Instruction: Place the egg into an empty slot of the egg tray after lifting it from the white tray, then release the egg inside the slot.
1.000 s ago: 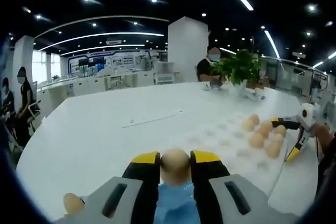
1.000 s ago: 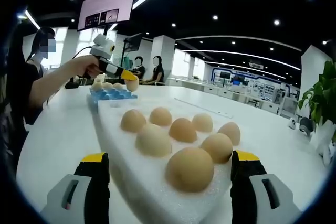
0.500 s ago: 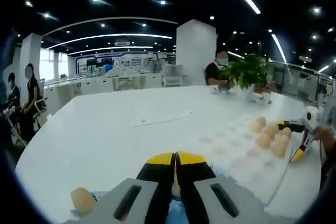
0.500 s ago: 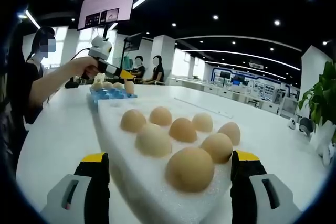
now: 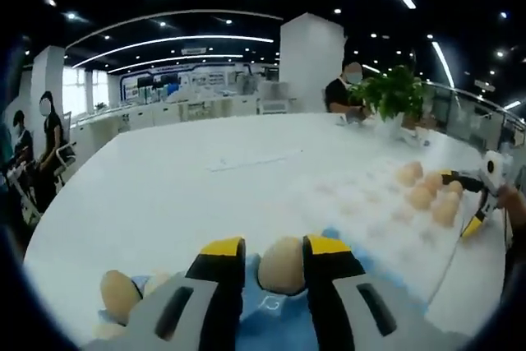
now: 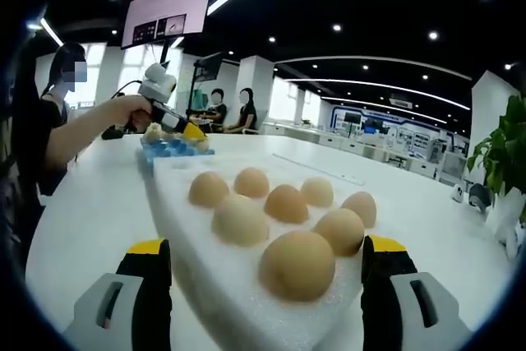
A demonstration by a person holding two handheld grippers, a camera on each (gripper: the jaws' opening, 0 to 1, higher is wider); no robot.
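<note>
Here, left gripper [image 5: 274, 254] over the blue egg tray [image 5: 283, 322], jaws parted with the egg [image 5: 280, 265] between them, contact unclear, right gripper [image 6: 267, 256] spread wide around the white tray's [image 6: 193, 244] near corner, bare table [image 5: 164, 195] beyond.

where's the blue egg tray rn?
In the right gripper view, the blue egg tray sits far left on the table, just beyond the white tray, under the left gripper.
</note>
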